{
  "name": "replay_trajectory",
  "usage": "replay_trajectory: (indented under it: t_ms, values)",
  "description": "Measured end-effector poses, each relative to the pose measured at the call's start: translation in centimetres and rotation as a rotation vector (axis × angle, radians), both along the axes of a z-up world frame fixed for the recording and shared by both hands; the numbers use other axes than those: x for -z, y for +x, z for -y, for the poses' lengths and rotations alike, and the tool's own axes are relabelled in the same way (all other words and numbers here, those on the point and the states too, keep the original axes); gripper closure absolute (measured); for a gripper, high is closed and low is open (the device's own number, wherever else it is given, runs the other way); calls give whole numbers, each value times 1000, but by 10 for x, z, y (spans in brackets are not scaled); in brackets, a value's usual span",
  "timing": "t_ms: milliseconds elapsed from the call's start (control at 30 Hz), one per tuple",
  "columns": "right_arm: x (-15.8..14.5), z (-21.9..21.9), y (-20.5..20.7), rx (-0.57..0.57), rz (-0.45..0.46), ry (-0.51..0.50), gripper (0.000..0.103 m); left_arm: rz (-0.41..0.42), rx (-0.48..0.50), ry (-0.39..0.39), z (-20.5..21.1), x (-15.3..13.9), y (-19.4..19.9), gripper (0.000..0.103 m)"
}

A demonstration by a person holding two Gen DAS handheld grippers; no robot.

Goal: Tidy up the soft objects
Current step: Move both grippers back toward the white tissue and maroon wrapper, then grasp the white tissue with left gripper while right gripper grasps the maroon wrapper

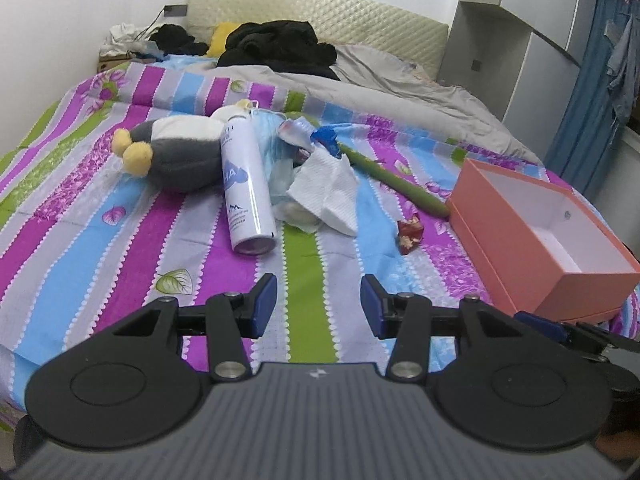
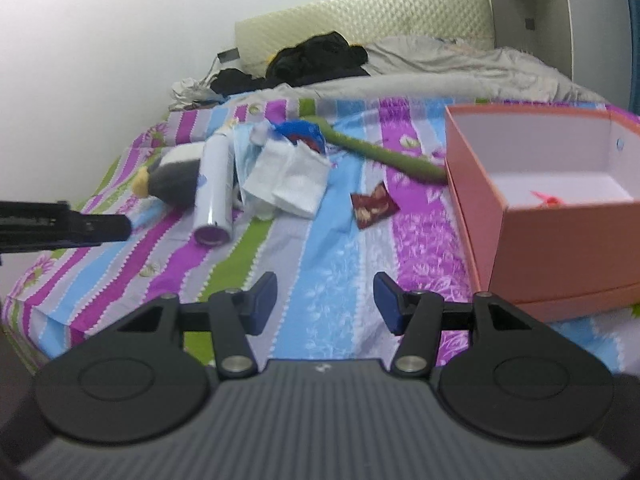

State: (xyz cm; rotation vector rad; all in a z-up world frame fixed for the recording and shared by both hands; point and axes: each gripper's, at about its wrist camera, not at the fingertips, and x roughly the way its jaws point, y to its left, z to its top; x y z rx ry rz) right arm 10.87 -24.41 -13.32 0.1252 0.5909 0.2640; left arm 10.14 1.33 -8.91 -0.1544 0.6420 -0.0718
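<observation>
Striped purple, blue and green bedding covers the bed point(image 1: 120, 240), with the open salmon-pink cardboard box point(image 1: 540, 248) as landmark at its right edge. Left of the box lie a small dark red wrapper point(image 1: 409, 234), a long green plush stem point(image 1: 394, 178), crumpled white tissue point(image 1: 328, 188), a white spray can point(image 1: 246, 184), and farthest left a grey-and-white plush toy with yellow feet point(image 1: 176, 152). Both the left gripper point(image 1: 319, 306) and the right gripper point(image 2: 325, 304) hang over the bedding with fingers released, grasping nothing.
</observation>
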Motion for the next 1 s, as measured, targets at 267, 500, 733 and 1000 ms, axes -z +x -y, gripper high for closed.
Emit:
replay_trajectory:
  t_ms: [267, 500, 733, 1000]
  values:
    - [21, -13, 26, -2, 57, -81, 47, -4, 5, -12, -1, 15, 37, 51]
    - [41, -23, 63, 9, 62, -146, 47, -28, 10, 17, 11, 31, 91, 51]
    - [55, -26, 101, 59, 82, -158, 47, -23, 17, 89, 30, 48, 149, 51]
    - [64, -28, 141, 72, 97, -161, 47, -18, 20, 155, 40, 58, 213, 35]
